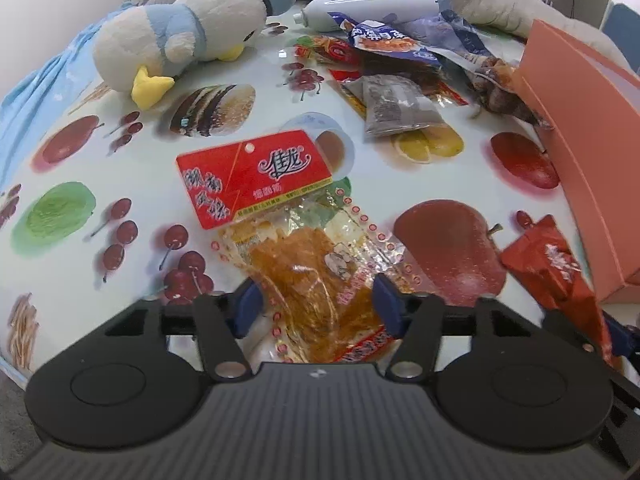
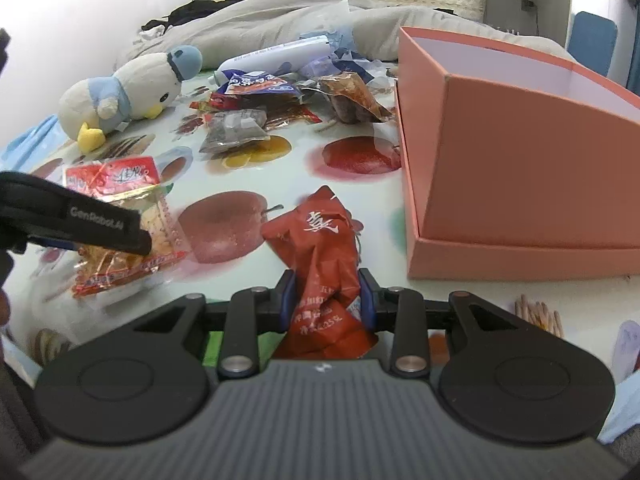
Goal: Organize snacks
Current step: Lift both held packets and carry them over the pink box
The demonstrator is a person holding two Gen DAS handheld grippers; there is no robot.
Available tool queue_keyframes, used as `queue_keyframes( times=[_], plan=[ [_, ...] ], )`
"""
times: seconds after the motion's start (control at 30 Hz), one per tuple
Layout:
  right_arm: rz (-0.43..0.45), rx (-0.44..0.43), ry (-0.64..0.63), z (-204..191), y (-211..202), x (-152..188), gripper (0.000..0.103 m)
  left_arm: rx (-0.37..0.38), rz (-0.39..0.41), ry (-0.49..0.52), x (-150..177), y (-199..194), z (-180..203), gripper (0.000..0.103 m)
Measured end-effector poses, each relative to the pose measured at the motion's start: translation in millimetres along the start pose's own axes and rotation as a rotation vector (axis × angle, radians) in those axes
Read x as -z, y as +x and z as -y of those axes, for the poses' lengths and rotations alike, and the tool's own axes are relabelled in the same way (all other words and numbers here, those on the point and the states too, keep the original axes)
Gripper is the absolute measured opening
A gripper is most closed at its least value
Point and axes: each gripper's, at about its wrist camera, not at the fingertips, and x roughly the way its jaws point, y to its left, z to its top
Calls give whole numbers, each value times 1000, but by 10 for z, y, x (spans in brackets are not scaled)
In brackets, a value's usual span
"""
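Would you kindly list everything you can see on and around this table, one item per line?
red-label snack packet: one, red header with clear body showing orange contents, between the left gripper's fingers.
crumpled red packet: one, red, clamped in the right gripper.
grey packet: one, grey, at the near edge of the snack pile.
snack pile: several packets, blue, red, brown, at the far side.
white tube: one, white, lying behind the pile.
plush duck: one, white and pale blue with yellow feet, far left.
box: one, salmon pink, open, on the right.
tablecloth: one, white with fruit prints.
bedding: grey, behind the table.
left gripper: black, blue pads.
right gripper: black, blue pads.
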Motion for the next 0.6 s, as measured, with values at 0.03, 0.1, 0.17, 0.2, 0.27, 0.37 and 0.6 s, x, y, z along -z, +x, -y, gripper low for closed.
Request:
queue_keyframes(
  times=[0.03, 0.1, 0.17, 0.2, 0.27, 0.37, 0.6],
  plan=[
    [-1, -9, 4, 16, 5, -20, 34, 1, 4, -3, 5, -13, 5, 54],
    [-4, -25, 10, 49, 2, -46, 33, 16, 20, -26, 31, -39, -13, 47],
    [-11, -28, 25, 79, -11, -52, 33, 34, 29, -21, 63, -73, -21, 44],
    [-15, -32, 35, 99, -30, -54, 33, 43, 29, -18, 73, -95, -31, 43],
    [-14, -36, 52, 128, -81, -68, 33, 55, 17, -9, 83, -141, -38, 40],
    [-19, -66, 103, 192, -170, -135, 33, 79, 8, -17, 98, -245, -50, 36],
    [22, -115, 85, 191, -559, -360, 33, 121, 49, -25, 112, -658, -59, 35]
  ],
)
